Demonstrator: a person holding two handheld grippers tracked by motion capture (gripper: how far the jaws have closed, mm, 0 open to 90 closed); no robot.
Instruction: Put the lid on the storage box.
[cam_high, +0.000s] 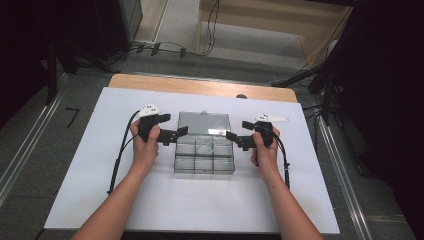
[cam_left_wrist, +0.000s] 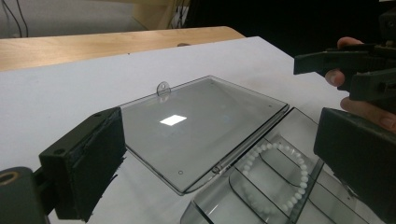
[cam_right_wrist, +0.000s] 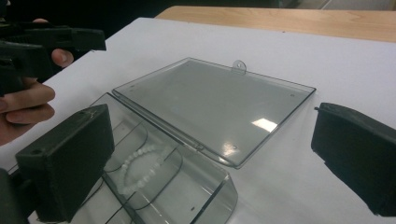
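My left hand-held gripper hangs with jaws spread wide and empty at the left wall of the clear compartment box; my right hand-held gripper mirrors it at the right wall, equally wide and empty. The box sits mid-bench between them, its lid thrown flat open toward the far edge, hinge running left to right. A white bead bracelet lies in a middle compartment, about equally near both grippers, so I judge either could reach in.
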